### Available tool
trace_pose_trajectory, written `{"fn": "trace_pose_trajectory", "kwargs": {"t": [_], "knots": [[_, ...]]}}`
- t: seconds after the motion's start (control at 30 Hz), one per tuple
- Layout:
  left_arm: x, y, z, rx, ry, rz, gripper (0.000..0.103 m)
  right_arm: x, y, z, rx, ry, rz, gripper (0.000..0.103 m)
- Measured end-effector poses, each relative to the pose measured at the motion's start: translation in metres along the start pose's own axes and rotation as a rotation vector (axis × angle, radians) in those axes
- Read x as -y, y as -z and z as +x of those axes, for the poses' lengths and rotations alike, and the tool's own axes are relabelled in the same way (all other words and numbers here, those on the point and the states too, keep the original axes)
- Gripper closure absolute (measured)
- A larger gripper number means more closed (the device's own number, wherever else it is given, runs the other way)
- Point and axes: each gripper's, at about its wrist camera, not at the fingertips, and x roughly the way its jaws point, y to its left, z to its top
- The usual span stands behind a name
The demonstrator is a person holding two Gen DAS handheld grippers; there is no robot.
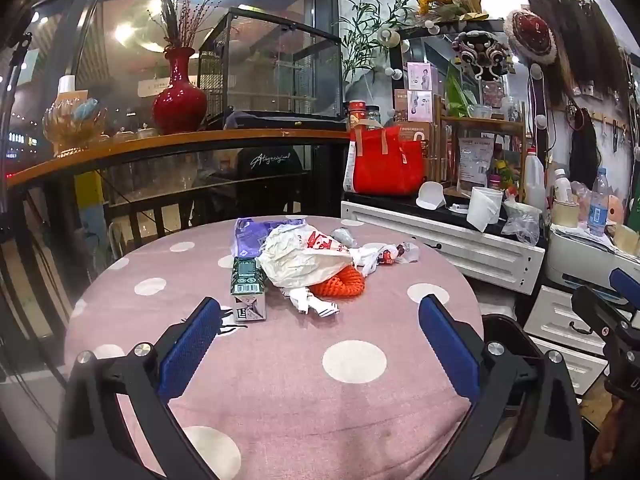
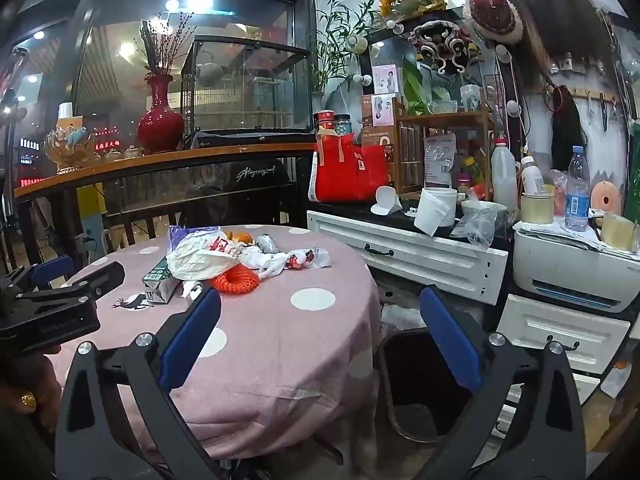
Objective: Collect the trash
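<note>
Trash (image 1: 304, 256) heaped on dotted table (image 1: 280, 380), both grippers' jaws wide, apparently empty.

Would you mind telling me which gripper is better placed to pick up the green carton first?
Left. The left gripper is open, facing the green carton; the right gripper is open but straddles the table edge.

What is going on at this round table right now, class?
A person holds two blue-padded grippers, the left gripper and right gripper, both open and empty, short of a litter pile on the pink polka-dot tablecloth. Nothing is collected yet: the crumpled white plastic bag, green carton and orange foam net lie untouched. A dark bin stands beside the table.
</note>
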Motion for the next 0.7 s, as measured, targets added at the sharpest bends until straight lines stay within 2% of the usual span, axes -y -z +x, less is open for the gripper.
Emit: {"fn": "trace_pose_trajectory", "kwargs": {"t": [0.07,0.17,0.33,0.7], "knots": [[0.0,0.0,0.001,-0.003,0.005,0.001,0.006,-0.007,-0.001,-0.003,0.003,0.004,-0.017,0.005],[-0.002,-0.002,0.002,-0.004,0.011,-0.001,0.006,0.007,0.004,-0.001,-0.017,-0.026,0.055,0.005],[0.002,0.003,0.001,-0.004,0.006,0.006,0.006,-0.001,0.003,-0.003,-0.011,-0.015,0.018,0.005],[0.009,0.005,0.001,0.002,0.008,0.011,0.006,0.0,0.002,-0.002,-0.016,-0.018,0.018,0.005]]}}
